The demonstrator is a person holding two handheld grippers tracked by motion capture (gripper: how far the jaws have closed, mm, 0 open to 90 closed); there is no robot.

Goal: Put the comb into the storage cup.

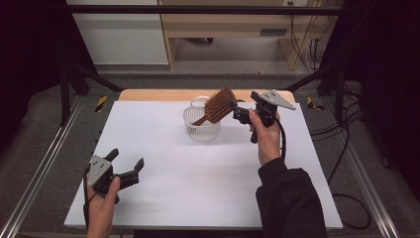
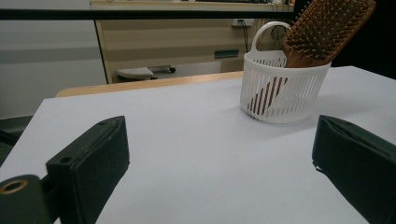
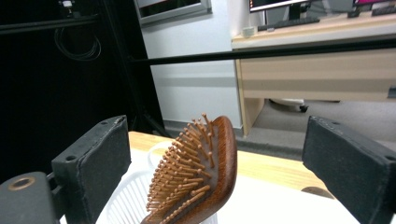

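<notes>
Wooden hairbrush (image 1: 218, 105) stands handle-down in the white slotted basket (image 1: 200, 128), upper centre of the high view, its head leaning out to the right. Right gripper (image 1: 236, 110) sits at that head, jaws wide apart on either side of it — no pad contact seen, nothing held. Advised: centre the head between the pads, close squarely, lift straight up so the basket stays put. Left gripper (image 1: 126, 162), lower left, is open and empty.
</notes>
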